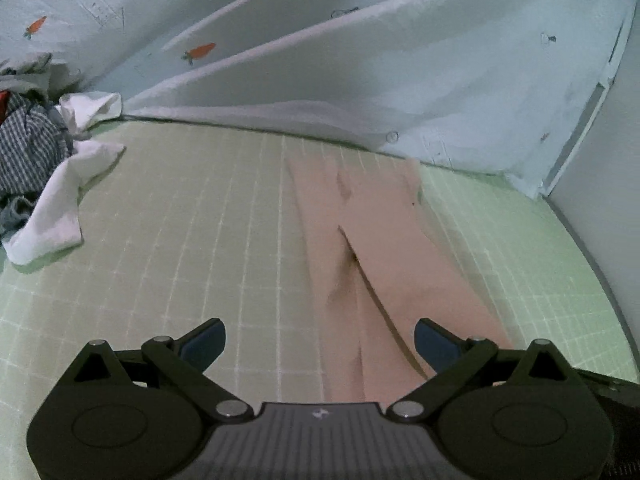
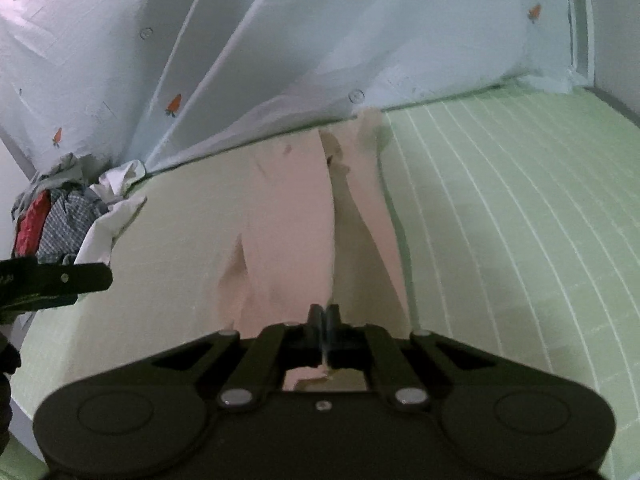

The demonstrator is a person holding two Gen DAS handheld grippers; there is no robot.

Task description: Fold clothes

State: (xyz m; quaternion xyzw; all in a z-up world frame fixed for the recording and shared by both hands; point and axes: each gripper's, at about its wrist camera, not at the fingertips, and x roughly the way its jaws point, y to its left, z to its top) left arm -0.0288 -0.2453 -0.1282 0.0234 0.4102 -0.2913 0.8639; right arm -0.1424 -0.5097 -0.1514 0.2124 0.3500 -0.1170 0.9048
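A pale pink garment (image 1: 372,240) lies stretched out lengthwise on the green gridded mat (image 1: 180,220), with a fold line down its middle. My left gripper (image 1: 318,342) is open, its blue-padded fingers spread above the garment's near end, holding nothing. In the right wrist view the pink garment (image 2: 288,208) runs away from me toward the curtain. My right gripper (image 2: 323,314) is shut on the garment's near edge, with cloth pinched between the fingers. The left gripper's finger (image 2: 56,278) shows at the left edge.
A pile of clothes (image 1: 28,148) with a checked shirt and a white garment (image 1: 60,208) lies at the mat's far left. A white curtain with carrot prints (image 1: 320,60) hangs along the far edge. A wall (image 1: 600,160) bounds the right side.
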